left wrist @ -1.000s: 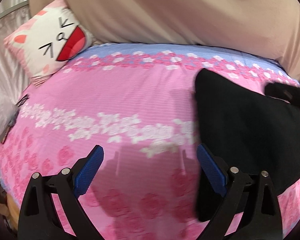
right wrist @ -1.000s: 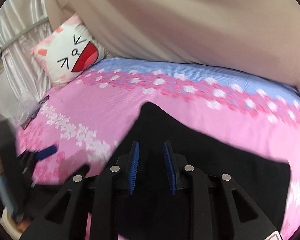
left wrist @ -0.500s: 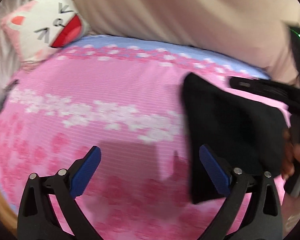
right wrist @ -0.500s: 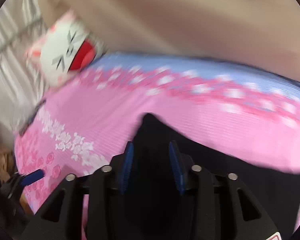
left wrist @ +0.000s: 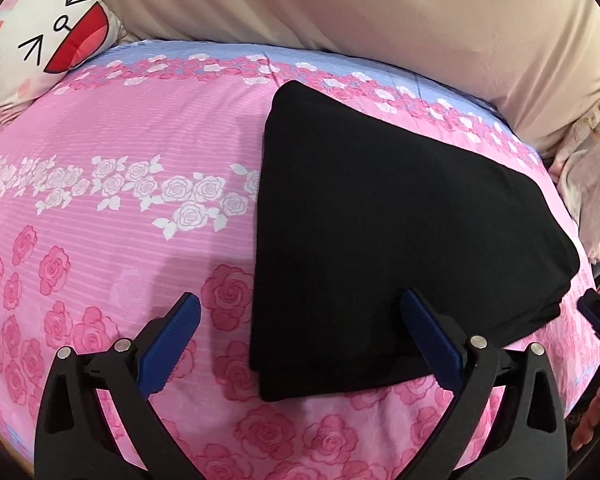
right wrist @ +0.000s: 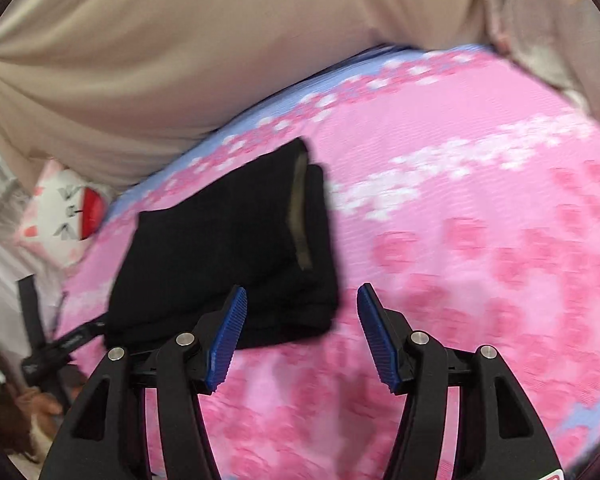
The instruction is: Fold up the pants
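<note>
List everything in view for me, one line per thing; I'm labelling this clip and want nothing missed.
pants: one, black, folded into a flat stack on the bed, right of centre in the left wrist view.
bedsheet: one, pink with pink and white roses and a blue band at the far edge, covering the bed.
cat pillow: one, white and pink with a red open mouth, at the far left corner of the bed.
beige cloth: one, hanging behind the bed.
pale fabric: one bundle, light pink, at the bed's right edge.
left gripper: one, black with blue pads, open, above the near edge of the pants.
right gripper: one, black with blue pads, open, holding nothing, beside the pants.
</note>
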{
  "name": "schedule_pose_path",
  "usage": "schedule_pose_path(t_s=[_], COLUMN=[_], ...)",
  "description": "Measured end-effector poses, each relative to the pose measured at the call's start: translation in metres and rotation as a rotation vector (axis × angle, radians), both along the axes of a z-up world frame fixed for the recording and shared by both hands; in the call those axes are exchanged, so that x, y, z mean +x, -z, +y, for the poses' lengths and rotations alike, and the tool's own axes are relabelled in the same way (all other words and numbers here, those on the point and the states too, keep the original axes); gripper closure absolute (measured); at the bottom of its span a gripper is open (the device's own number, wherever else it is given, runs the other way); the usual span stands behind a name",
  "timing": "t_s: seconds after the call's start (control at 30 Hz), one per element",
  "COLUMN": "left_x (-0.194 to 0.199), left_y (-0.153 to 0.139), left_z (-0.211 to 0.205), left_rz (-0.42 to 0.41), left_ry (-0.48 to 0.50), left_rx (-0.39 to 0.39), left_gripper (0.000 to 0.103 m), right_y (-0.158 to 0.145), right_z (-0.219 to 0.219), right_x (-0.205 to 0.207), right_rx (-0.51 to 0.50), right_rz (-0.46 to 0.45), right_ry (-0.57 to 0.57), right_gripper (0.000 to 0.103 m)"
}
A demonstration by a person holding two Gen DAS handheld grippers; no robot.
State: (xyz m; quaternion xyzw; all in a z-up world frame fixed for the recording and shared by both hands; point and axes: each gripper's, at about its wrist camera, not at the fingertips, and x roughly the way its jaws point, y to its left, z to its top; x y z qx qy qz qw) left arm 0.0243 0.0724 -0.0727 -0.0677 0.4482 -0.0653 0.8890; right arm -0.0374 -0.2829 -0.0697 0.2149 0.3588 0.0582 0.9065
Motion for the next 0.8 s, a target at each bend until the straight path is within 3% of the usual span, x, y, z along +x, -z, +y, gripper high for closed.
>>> schedule_pose_path(t_s=[0.17, 0.2, 0.23, 0.27, 0.3, 0.37, 0.43, 0.47, 0.5, 0.53, 0.57, 0.6, 0.67, 0.73, 0.8], left_x=[0.004, 0.006, 0.006, 0.006, 0.004, -0.003, -0.009, -0.01, -0.009, -0.009, -0.009, -0.01, -0.013, -0.019, -0.02], left_y=[0.008, 0.009, 0.009, 0.008, 0.002, -0.012, -0.018, -0.015, -0.009, 0.0, 0.003, 0.002, -0.007, -0.017, -0.02], left_z=[0.011, 0.01, 0.007, 0.005, 0.002, -0.001, -0.003, -0.003, -0.003, -0.002, 0.0, 0.002, 0.005, 0.008, 0.01], left_rz=[0.057, 0.056, 0.052, 0.048, 0.039, 0.019, -0.012, -0.009, 0.001, 0.017, 0.018, 0.02, 0.015, -0.026, -0.04], left_ry=[-0.011, -0.001, 0.015, 0.03, 0.059, 0.065, 0.067, 0.06, 0.051, 0.039, 0.025, 0.011, 0.005, -0.007, -0.007], left_rx=[-0.125, -0.12, -0.097, -0.077, -0.08, -0.023, 0.053, 0.085, 0.097, 0.087, 0.063, 0.039, 0.027, 0.021, 0.01], left_gripper=[0.005, 0.005, 0.005, 0.014, 0.037, 0.046, 0.044, 0.035, 0.026, 0.024, 0.024, 0.021, 0.005, 0.005, 0.005], right_y=[0.012, 0.01, 0.01, 0.004, -0.005, -0.028, -0.03, -0.02, -0.001, 0.016, 0.03, 0.032, 0.022, 0.011, 0.012], right_z=[0.01, 0.01, 0.01, 0.011, 0.012, 0.015, 0.007, 0.002, -0.002, -0.004, -0.009, -0.014, -0.014, -0.016, -0.02], right_x=[0.026, 0.031, 0.035, 0.036, 0.032, 0.01, -0.004, -0.005, 0.001, 0.007, 0.008, 0.0, -0.009, -0.016, -0.012], right_rx=[0.058, 0.076, 0.089, 0.115, 0.109, 0.087, 0.079, 0.062, 0.026, 0.004, 0.048, 0.131, 0.11, 0.059, 0.094], right_rz=[0.003, -0.007, -0.002, -0.01, -0.027, -0.075, -0.081, -0.056, 0.011, 0.078, 0.107, 0.081, 0.053, 0.012, 0.018], right_ry=[-0.031, -0.031, -0.039, -0.047, -0.046, -0.049, -0.032, -0.007, 0.003, 0.004, 0.001, 0.016, 0.039, 0.078, 0.069], right_gripper=[0.036, 0.049, 0.071, 0.071, 0.073, 0.074, 0.073, 0.071, 0.065, 0.063, 0.059, 0.058, 0.052, 0.024, 0.023])
